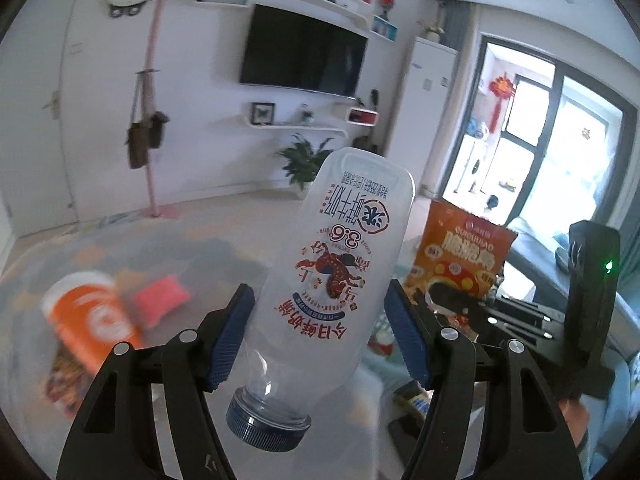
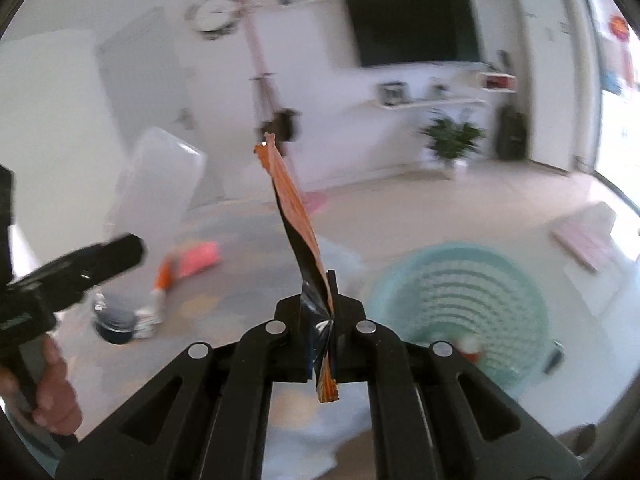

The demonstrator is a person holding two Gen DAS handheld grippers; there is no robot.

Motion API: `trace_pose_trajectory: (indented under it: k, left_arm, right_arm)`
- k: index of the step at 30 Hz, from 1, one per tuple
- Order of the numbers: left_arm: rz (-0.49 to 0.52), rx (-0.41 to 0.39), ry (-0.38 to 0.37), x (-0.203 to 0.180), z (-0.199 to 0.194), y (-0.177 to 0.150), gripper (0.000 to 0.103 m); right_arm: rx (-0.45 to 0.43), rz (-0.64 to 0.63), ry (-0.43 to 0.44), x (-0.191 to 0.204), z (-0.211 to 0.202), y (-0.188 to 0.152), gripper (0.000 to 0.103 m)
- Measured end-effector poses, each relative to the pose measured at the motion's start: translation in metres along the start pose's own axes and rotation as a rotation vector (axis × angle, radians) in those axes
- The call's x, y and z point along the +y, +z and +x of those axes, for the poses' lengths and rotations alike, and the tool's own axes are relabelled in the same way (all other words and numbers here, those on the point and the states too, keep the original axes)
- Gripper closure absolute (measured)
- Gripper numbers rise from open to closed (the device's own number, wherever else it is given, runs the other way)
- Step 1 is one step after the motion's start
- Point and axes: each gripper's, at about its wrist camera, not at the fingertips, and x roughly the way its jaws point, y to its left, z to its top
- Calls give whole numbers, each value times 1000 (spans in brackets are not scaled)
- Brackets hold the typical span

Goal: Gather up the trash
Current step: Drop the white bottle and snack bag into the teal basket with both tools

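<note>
Blue cap nearest, one clear bottle point(image 1: 328, 276) hangs upside down, clamped in the left gripper point(image 1: 320, 336). The right gripper point(image 2: 320, 320) pinches one orange snack bag point(image 2: 294, 208) tight. Open floor ahead; one teal basket point(image 2: 520, 280) low right, one orange cup point(image 1: 90, 316) left.

The left gripper point(image 1: 320, 336) holds a clear bottle point(image 1: 332, 264) (cap downward).

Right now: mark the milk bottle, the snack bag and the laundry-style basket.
milk bottle point(image 1: 332, 276): left wrist view, printed label mid-body.
snack bag point(image 2: 298, 216): right wrist view, orange edge above the jaws.
basket point(image 2: 516, 280): right wrist view, far teal rim.
</note>
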Motion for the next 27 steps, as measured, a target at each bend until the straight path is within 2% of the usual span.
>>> trace_pose_trajectory:
  k: [5,11,19,21,27]
  left_arm:
    - [-30,66,-73,-29,61,14,38]
    - [-33,174,-113,-56,132,3,38]
    - [-76,282,-141,-62,195,-18,38]
    - [-87,300,-175,-59,199,-22,37]
    - [-132,299,-179,-51,204,-23,27]
  right_arm:
    - [57,164,-112,-74,19,3,99]
    - [134,289,-180,-131,48,-22,99]
    - [236,356,-234,-161,86,-53,99]
    - [246,367,-236,-164,89,-56,99]
    - [254,374,-253,-165,94,-53,94]
